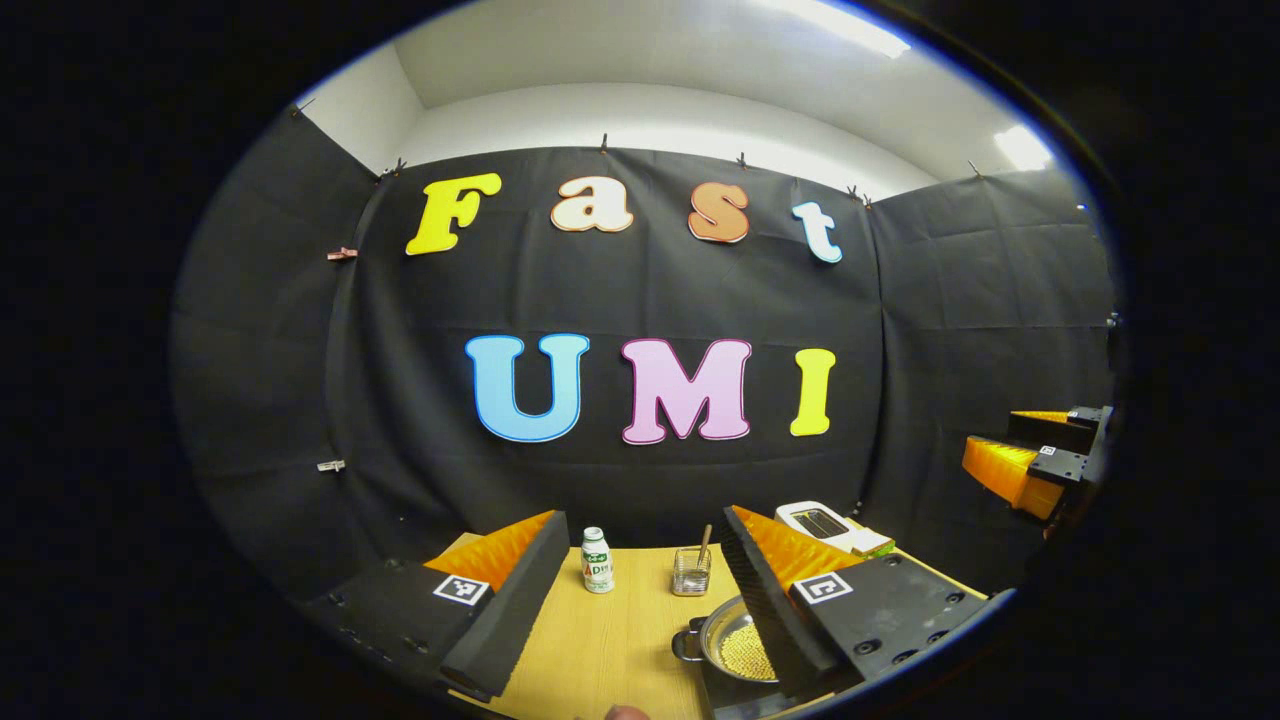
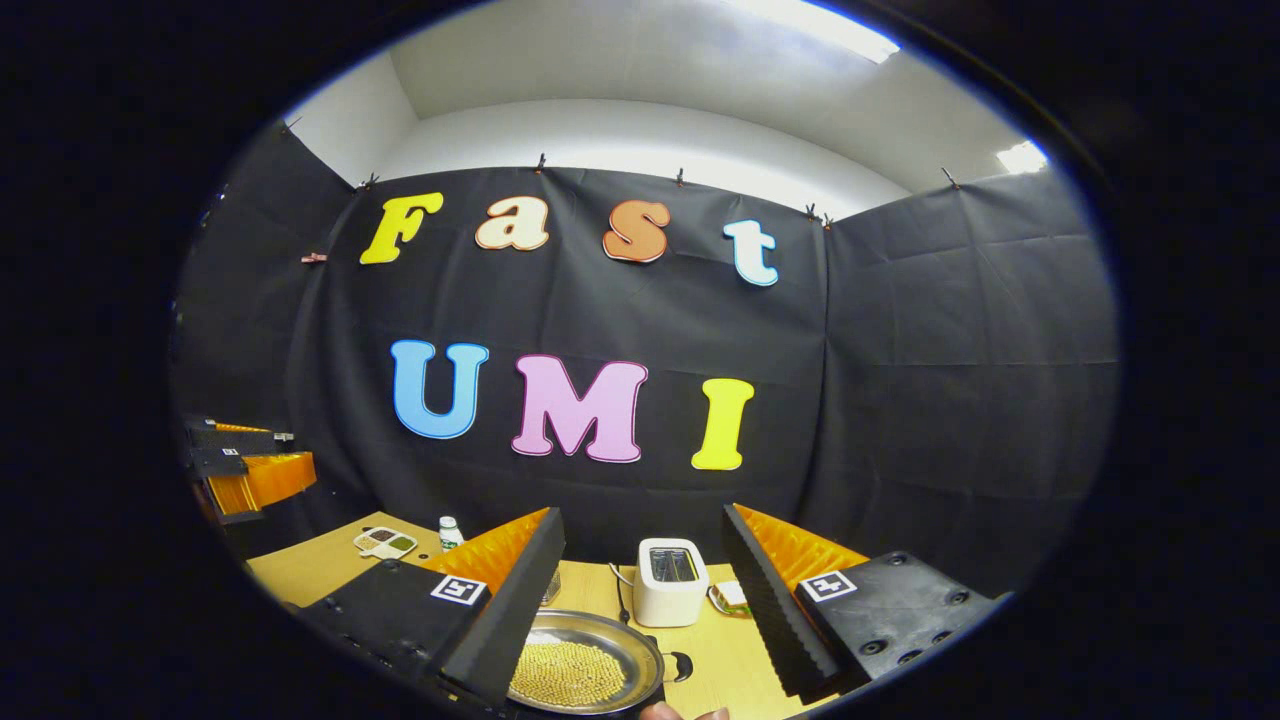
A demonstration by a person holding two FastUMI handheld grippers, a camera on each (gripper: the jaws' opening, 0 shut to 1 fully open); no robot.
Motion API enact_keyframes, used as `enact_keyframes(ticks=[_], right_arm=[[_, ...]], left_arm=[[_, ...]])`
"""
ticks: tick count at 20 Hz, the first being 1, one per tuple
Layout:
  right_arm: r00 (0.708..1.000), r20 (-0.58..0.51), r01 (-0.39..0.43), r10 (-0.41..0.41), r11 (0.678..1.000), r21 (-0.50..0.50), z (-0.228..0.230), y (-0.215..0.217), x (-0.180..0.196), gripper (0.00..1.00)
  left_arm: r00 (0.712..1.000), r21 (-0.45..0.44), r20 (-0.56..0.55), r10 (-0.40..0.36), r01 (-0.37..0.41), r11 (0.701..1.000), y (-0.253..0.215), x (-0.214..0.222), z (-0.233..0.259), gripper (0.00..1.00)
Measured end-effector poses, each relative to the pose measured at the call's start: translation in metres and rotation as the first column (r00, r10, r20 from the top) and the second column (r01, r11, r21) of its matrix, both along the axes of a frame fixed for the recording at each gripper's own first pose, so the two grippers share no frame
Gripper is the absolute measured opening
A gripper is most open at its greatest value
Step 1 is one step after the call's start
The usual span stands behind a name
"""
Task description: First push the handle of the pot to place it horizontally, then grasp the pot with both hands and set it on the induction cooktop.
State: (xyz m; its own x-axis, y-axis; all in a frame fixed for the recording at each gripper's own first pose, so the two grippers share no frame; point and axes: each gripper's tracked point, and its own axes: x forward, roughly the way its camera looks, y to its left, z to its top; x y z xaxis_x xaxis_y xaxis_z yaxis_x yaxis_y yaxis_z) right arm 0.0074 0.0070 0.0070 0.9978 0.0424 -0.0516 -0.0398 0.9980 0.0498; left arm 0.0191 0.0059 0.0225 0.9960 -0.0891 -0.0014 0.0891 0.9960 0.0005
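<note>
near tabletop's front edge: pot (image 2: pixel 583 675), metal, rigid, likely slick, loose grains inside; best gripped at side handles; left gripper (image 1: pixel 640 600) and right gripper (image 2: pixel 640 600) both spread, empty.

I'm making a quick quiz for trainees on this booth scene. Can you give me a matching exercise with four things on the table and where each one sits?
Things:
1. pot
2. toaster
3. small bottle
4. wire holder

Places:
A. upright on the table, just left of the wire holder, in the left gripper view
B. behind the pot, near the black cloth wall
C. nearest the claws, holding yellow grains
D. has a stick standing in it

Pairs: 1-C, 2-B, 3-A, 4-D
</note>
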Motion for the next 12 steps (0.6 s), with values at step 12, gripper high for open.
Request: enact_keyframes(ticks=[12], right_arm=[[0.999, -0.032, 0.033, -0.033, 0.999, 0.023, -0.007, -0.017, -0.005, 0.98]], left_arm=[[0.999, -0.008, -0.045, -0.023, 0.023, 1.0, -0.003, -0.002, -0.009, 0.95]])
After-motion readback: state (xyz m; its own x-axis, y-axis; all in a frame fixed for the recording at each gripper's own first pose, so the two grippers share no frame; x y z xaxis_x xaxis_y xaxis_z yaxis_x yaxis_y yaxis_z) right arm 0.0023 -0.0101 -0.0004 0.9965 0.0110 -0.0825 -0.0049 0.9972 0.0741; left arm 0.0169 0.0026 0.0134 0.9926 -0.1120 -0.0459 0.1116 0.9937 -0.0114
